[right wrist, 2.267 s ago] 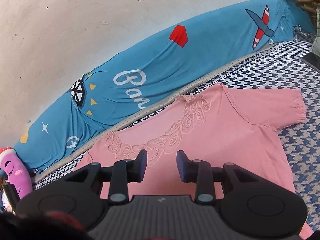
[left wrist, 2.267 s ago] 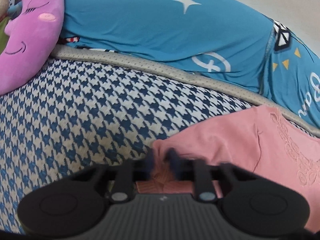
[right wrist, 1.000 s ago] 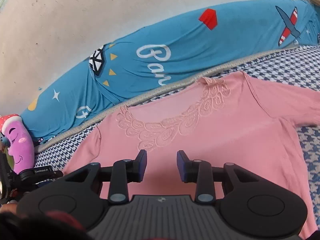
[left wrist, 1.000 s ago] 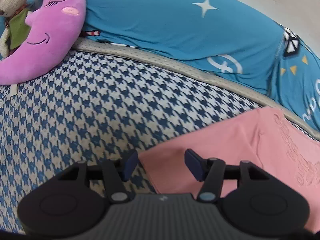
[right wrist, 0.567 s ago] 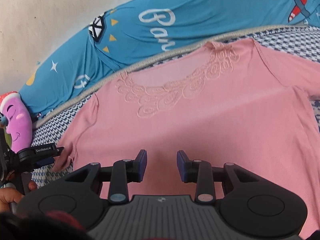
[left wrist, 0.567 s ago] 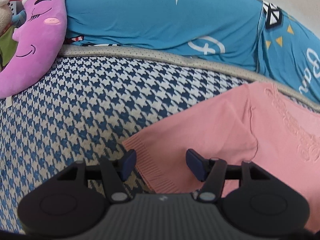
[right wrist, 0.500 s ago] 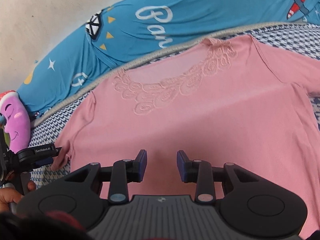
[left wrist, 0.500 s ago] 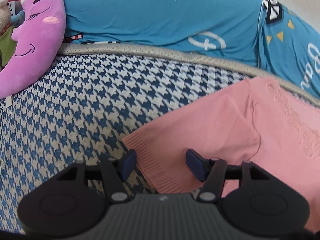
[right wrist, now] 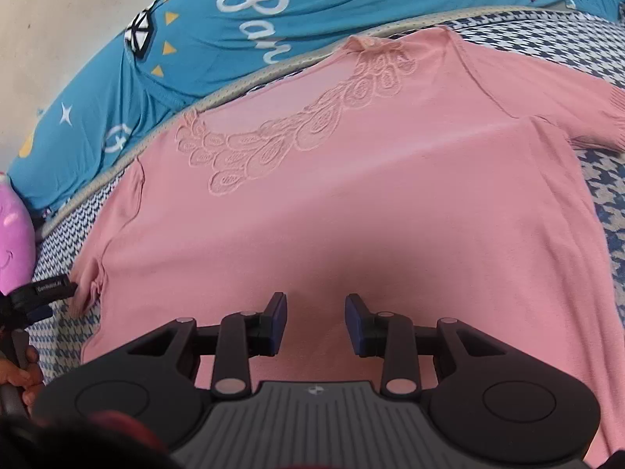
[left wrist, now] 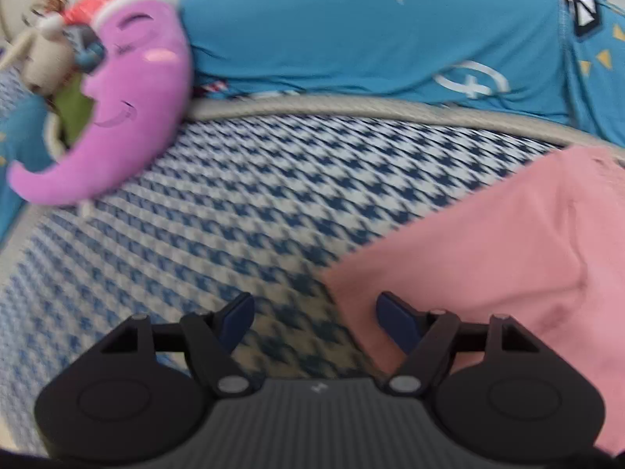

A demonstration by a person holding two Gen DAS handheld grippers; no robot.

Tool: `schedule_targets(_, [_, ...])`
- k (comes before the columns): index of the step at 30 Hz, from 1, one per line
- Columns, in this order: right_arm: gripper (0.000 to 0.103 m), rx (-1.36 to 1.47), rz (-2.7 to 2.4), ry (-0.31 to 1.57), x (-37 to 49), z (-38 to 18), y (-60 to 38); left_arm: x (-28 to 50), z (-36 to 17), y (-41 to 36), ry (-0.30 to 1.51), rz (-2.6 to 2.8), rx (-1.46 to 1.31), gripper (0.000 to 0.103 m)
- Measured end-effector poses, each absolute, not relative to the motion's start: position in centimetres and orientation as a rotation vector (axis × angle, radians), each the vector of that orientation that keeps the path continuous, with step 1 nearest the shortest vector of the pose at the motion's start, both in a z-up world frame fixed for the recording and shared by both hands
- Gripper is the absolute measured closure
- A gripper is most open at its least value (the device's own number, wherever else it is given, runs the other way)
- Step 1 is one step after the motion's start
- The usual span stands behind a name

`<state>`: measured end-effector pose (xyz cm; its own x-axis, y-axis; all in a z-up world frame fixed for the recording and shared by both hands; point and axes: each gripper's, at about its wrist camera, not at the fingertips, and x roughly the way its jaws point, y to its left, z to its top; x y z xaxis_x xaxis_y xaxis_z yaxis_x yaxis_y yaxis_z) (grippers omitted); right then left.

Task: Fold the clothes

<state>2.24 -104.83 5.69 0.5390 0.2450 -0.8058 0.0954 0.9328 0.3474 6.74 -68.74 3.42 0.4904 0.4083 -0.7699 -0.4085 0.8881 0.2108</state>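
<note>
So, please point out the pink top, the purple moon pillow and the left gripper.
pink top point(right wrist: 371, 203): right wrist view, middle of the chest.
purple moon pillow point(left wrist: 129, 117): left wrist view, its smiling face.
left gripper point(left wrist: 314, 314): left wrist view, midway between the open jaws.

A bed point(left wrist: 242, 211) with a blue-and-white houndstooth cover is carrying everything here. A pink top point(right wrist: 351, 203) is lying spread flat on it, front up, sleeves reaching out to both sides. A purple moon-shaped plush point(left wrist: 129, 117) is resting near the bed's far edge, well apart from the top. A long blue printed cushion point(right wrist: 242, 27) is running along the wall side.
</note>
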Motion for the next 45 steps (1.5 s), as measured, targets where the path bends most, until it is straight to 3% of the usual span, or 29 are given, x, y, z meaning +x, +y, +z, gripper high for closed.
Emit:
schedule_targets(16, [0.070, 0.445, 0.014, 0.857, 3.3, 8.4, -111.5, 5.5, 6.2, -74.4, 0.830, 0.228, -0.111, 0.028])
schedule_targets(45, [0.070, 0.308, 0.187, 0.712, 13.2, 7.6, -105.9, 5.9, 6.4, -74.9, 0.869, 0.158, -0.210, 0.025])
